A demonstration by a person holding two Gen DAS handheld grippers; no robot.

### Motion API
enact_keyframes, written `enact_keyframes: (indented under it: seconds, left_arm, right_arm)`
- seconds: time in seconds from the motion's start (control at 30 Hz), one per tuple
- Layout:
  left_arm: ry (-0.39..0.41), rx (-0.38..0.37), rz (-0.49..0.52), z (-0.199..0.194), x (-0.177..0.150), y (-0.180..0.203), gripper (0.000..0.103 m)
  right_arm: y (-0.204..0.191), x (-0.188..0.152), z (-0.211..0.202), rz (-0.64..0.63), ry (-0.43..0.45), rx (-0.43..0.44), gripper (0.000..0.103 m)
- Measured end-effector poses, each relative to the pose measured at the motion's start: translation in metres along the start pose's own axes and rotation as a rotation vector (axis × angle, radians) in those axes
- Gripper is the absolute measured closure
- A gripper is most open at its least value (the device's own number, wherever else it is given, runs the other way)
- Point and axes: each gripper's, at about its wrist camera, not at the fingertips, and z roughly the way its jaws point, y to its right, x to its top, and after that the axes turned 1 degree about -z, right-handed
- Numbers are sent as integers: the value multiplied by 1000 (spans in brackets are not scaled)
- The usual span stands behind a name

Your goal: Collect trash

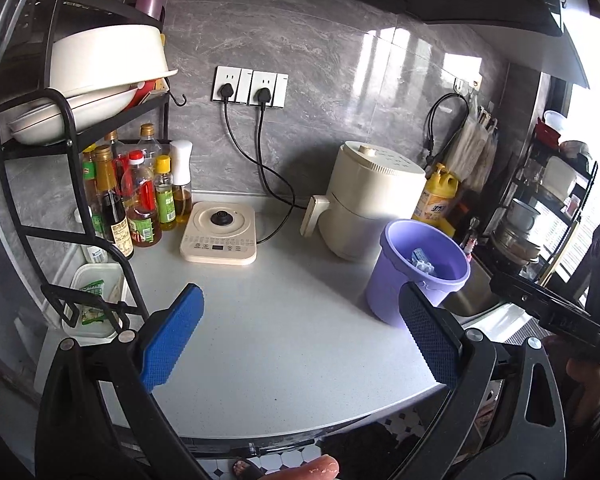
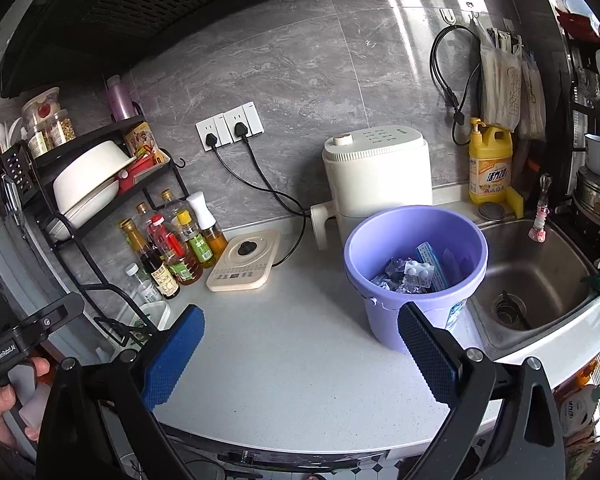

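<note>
A purple bucket [image 2: 396,312] stands on the grey counter next to the sink; it also shows in the left wrist view [image 1: 396,280]. Inside it lie a blister pack [image 2: 419,269], a blue box [image 2: 431,258] and crumpled wrappers [image 2: 396,276]. My left gripper [image 1: 302,334] is open and empty above the counter's front edge, left of the bucket. My right gripper [image 2: 300,354] is open and empty, with its right finger in front of the bucket's lower side.
A black rack [image 2: 100,200] with bowls and several oil bottles [image 2: 172,248] stands at the left. A cream hot plate [image 2: 244,266] and a cream appliance [image 2: 376,172] sit at the back, with cords to the wall sockets. A steel sink [image 2: 540,280] is at the right.
</note>
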Motion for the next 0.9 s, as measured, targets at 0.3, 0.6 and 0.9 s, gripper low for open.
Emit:
enact_keyframes:
  seconds: [0.3,0.6,0.9]
  left_arm:
    - [15,13,-19,-25,-12,-1,6]
    - [28,21,-51,-41,-28,-1,6]
    - [37,21,-43,-51,-37,7,6]
  right_arm:
    - [-13,-10,-27,-27,11,25,8]
    - [-17,-20,-35,-49,3,50,8]
    - [-16,-30,-43,-55,4,64,8]
